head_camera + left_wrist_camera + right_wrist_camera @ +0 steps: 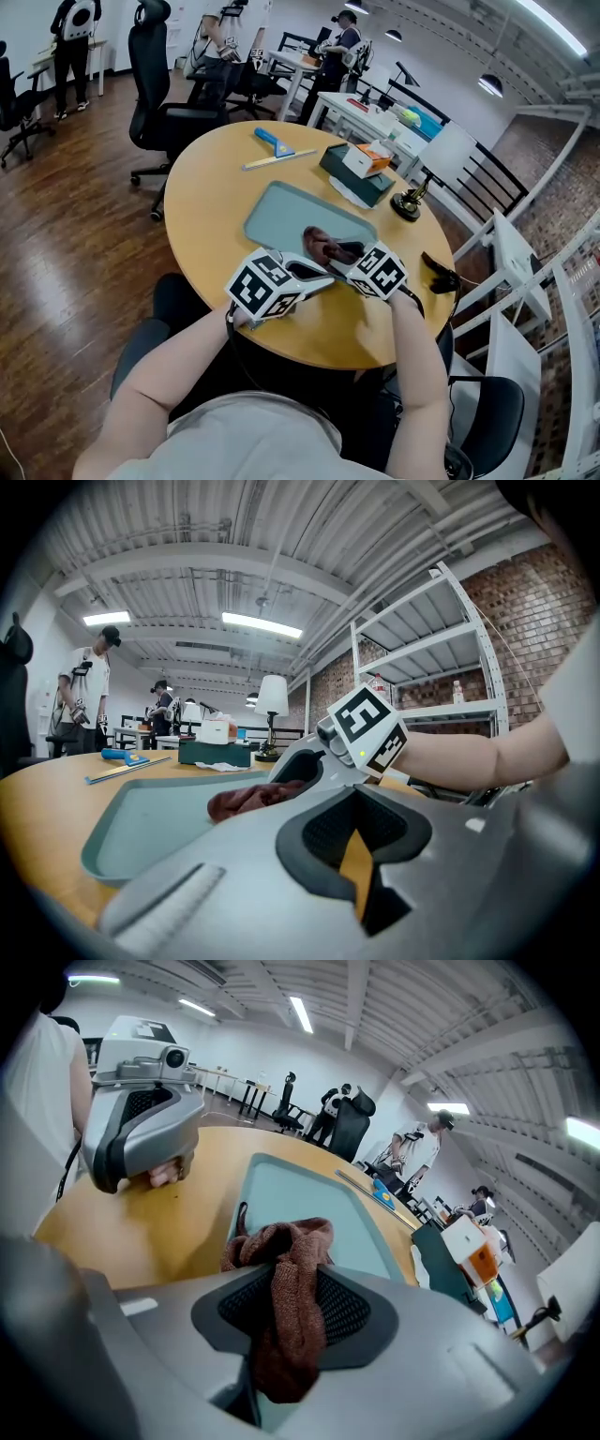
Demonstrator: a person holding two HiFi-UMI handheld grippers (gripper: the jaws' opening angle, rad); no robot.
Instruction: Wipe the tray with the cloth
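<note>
A round table (211,202) of smooth honey-coloured wood bears a shallow rectangular tray (281,214), grey-green, with rounded corners and a low raised rim. The tray holds one thing: a rust-brown cloth (323,246), knitted and nubbly, lying bunched at its near right end. The right gripper (345,255), grey plastic with black mesh-textured pads and a cube of black-and-white square markers, reaches in from the near right and points down at that end. In the right gripper view its jaws are clamped on a fold of the cloth (281,1241), which fills the gap between the pads and spills out in front onto the tray's floor. The left gripper (317,277) lies low along the table's near edge, just beside the tray's near rim and pointing right, close to the right gripper. In the left gripper view its jaws (361,878) stand a little apart with nothing between them; only a sliver of the table's wood shows through the gap. Beyond the tray on the far side lie a blue-handled scraper (274,141) and a long pale ruler (267,161). To the far right is a dark green box (354,180) with a small white and orange carton (366,159) on top, and a small desk lamp (411,202) stands near the right edge.
</note>
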